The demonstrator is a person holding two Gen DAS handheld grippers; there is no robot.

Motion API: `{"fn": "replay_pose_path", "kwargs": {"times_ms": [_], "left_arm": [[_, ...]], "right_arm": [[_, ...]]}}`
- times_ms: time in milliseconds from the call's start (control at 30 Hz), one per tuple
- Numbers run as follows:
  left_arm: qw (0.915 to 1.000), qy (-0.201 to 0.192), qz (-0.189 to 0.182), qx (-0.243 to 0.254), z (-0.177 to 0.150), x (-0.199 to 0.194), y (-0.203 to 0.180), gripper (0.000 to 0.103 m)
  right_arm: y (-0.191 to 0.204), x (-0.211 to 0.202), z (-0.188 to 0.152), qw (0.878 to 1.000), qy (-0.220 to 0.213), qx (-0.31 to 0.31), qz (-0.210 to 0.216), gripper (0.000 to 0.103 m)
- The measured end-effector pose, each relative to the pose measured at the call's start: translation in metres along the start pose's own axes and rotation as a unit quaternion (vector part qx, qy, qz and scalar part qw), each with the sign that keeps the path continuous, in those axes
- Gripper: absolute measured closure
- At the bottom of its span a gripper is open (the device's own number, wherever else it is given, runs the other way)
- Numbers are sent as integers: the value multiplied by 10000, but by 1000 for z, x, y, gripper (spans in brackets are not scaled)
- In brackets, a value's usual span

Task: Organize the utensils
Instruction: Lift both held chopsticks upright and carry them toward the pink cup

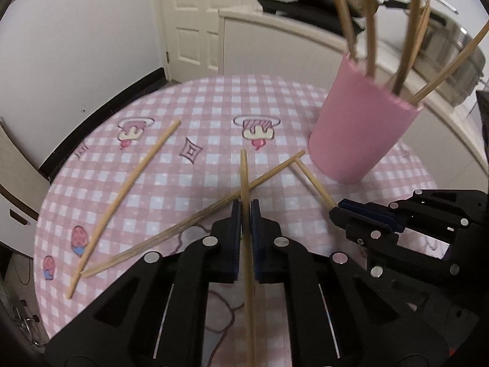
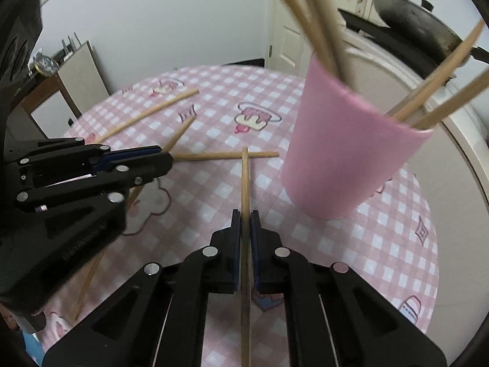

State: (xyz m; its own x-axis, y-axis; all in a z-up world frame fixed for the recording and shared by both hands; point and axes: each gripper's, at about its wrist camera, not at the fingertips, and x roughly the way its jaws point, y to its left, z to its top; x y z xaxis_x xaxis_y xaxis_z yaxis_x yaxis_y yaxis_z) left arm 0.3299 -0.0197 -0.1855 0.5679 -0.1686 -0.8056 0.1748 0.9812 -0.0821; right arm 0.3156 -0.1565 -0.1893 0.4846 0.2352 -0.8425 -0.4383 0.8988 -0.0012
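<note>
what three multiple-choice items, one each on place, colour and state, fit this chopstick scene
1. Where do the sorted wooden chopsticks stand?
A. in the pink cylindrical cup
B. in a glass jar
C. in a drawer

2. What colour is the checked tablecloth?
A. green and yellow
B. pink and white
C. black

3. What is the state of the left gripper?
A. wide open, empty
B. out of view
C. shut on a wooden chopstick

Key: A, several sticks rise from the pink cylindrical cup; B, the checked tablecloth shows pink and white squares; C, the left gripper clamps a wooden chopstick between its fingers.
</note>
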Motion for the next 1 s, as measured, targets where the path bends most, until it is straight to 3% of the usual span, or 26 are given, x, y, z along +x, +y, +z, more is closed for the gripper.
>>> {"fn": "replay_pose_path", "kwargs": {"times_ms": [600, 1000], "left_arm": [[9905, -1327, -349, 32, -9, -147, -20, 97], [9762, -2070, -621, 166, 8, -201, -49, 97]], "right_arm": [[13, -155, -3, 9887, -1497, 27, 48, 98], [1, -210, 0, 9750, -2208, 112, -221, 98]]}}
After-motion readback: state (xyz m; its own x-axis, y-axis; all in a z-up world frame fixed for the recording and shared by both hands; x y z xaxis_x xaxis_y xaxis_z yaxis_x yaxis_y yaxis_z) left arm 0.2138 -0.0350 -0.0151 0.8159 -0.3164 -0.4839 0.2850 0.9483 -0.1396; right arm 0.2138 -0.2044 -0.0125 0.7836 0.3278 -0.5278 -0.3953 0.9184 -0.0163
